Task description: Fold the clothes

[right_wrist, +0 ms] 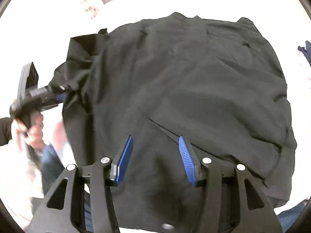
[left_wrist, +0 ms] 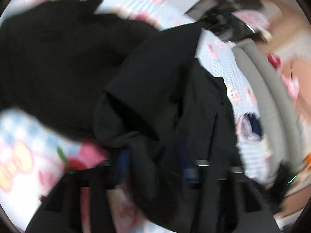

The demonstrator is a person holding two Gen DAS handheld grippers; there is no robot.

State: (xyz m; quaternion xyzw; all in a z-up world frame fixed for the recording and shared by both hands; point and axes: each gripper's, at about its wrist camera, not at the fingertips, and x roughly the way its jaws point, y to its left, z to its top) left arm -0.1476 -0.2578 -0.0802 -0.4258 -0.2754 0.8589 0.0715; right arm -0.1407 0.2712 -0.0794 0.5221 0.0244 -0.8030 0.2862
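Black shirt (right_wrist: pixel 175 89) lies spread on white bed (right_wrist: pixel 48 25), directly ahead of and under right claw (right_wrist: pixel 156 159). Right claw: jaws wide apart, blue pads (right_wrist: pixel 185 159) over fabric, nothing held. Left claw (right_wrist: pixel 62 97) closed on shirt's bunched left edge, w/ cloth lifted there. Hand (right_wrist: pixel 29 130) grips left claw's handle. Left wrist view blurred; shirt fold (left_wrist: pixel 155 106) fills the space btwn its fingers.

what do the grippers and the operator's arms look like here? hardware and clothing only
The right gripper has a black cut-out linkage frame, silver pivot bolts and ribbed blue finger pads. The left gripper is black with a pistol-style handle, a flat rear plate and a blue pad. The left hand shows a dark sleeve cuff. No cables visible.
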